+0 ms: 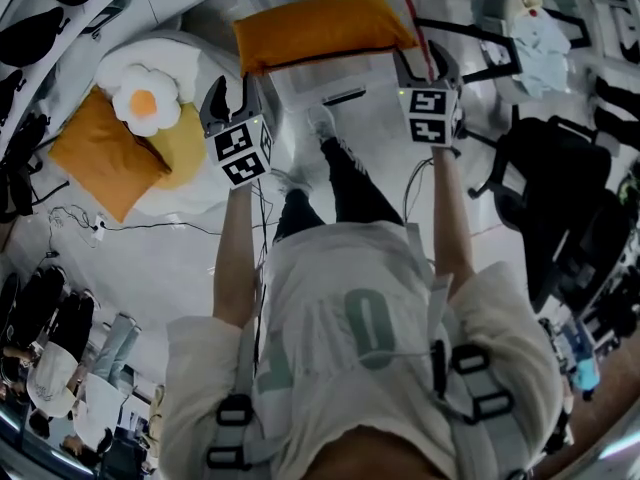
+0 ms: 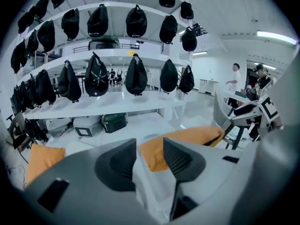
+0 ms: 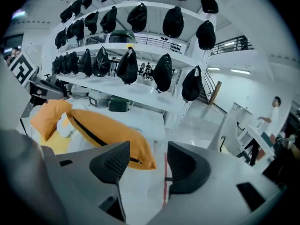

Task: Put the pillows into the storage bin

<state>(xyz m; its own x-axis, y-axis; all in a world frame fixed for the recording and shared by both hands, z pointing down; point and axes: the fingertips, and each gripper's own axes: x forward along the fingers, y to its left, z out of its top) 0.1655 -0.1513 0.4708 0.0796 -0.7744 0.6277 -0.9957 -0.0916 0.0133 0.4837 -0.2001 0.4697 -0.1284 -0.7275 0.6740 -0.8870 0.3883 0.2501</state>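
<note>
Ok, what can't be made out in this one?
- Bin, head view: the orange pillow lies across it and hides its inside. It also hides whether the pillow rests on the rim or sits lower.
- Pile, head view: the flower pillow covers the pillows beneath, so the count is unclear.
- Person, left gripper view: too small to tell what they are doing.

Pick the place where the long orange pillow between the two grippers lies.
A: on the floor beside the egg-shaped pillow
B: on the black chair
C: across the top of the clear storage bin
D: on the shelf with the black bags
C: the head view shows the orange pillow resting across the top of the clear storage bin, away from the floor pile.
</note>
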